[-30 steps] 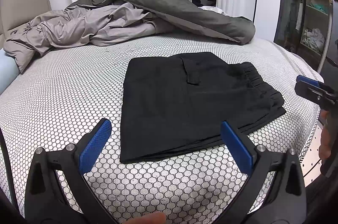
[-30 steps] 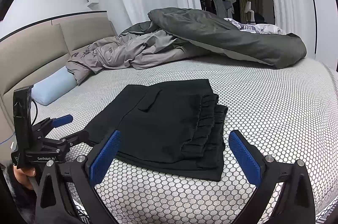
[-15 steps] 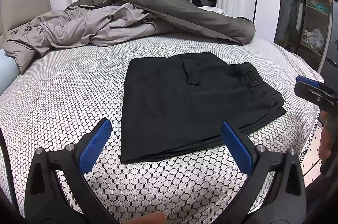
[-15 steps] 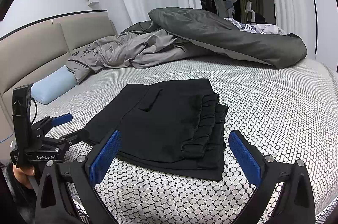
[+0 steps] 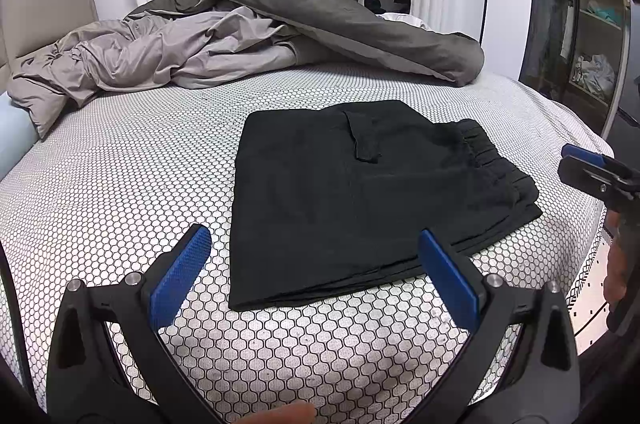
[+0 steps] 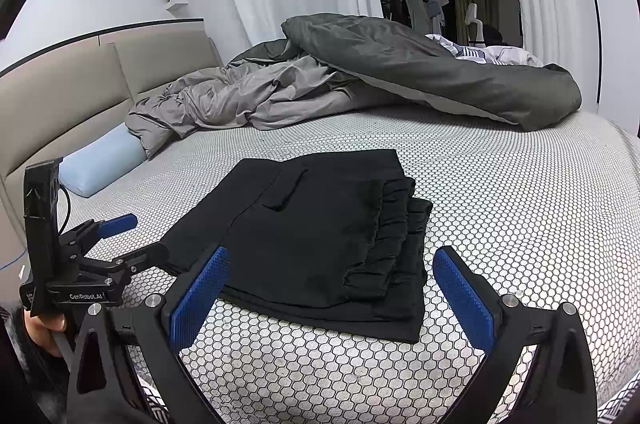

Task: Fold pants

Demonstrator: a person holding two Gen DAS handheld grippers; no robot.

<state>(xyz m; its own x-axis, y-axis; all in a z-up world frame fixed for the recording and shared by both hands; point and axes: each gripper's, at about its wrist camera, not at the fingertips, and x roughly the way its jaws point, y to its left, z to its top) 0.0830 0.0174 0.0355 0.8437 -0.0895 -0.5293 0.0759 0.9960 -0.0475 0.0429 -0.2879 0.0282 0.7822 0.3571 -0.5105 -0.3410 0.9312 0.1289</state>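
Black pants (image 5: 360, 191) lie folded into a flat rectangle on the honeycomb-patterned bed cover (image 5: 120, 183), waistband stacked at the right edge. In the right wrist view the same pants (image 6: 320, 232) sit just beyond the fingers, elastic waistband towards the right. My left gripper (image 5: 314, 274) hovers open over the near edge of the pants, nothing between its blue pads. My right gripper (image 6: 330, 292) is open too, held above the near edge of the folded stack. Each gripper shows in the other's view: the right gripper (image 5: 592, 171) at the far right, the left gripper (image 6: 116, 244) at the left.
A crumpled grey duvet (image 5: 168, 55) and a dark green one (image 5: 340, 19) fill the back of the bed. A light blue pillow (image 6: 102, 163) lies by the beige headboard (image 6: 80, 91). An open wardrobe (image 5: 580, 23) stands at the right. The bed's edge (image 5: 588, 264) drops off near the right gripper.
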